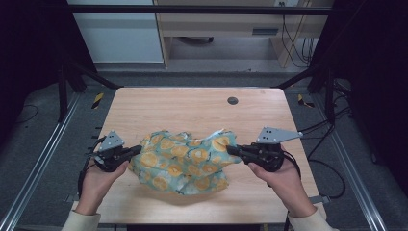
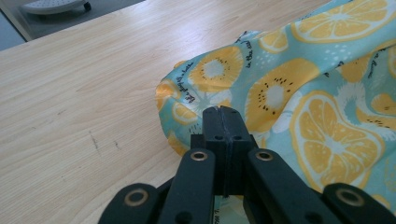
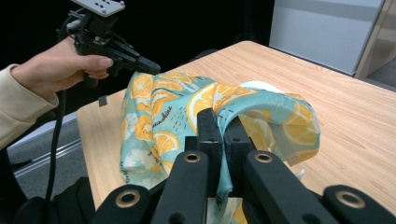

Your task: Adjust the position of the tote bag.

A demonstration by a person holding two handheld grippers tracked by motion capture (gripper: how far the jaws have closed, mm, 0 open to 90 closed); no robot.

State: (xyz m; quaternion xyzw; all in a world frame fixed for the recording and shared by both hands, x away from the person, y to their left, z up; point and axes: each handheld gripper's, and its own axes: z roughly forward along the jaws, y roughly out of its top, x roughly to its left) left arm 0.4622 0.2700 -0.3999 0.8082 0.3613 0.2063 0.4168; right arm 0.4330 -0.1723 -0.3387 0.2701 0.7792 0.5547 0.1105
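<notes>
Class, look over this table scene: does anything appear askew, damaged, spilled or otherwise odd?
Nothing is spilled or damaged. The fruit-print cloth is bunched and rumpled rather than flat, pinched at opposite sides by the left gripper and the right gripper. The wooden table has only faint scuff marks.

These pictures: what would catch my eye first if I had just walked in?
The teal cloth printed with orange citrus slices, bunched on the near half of the light wooden table. The left gripper pinches its left edge and the right gripper its right edge, jaws shut on the fabric. A small dark round disc sits near the table's far edge.
</notes>
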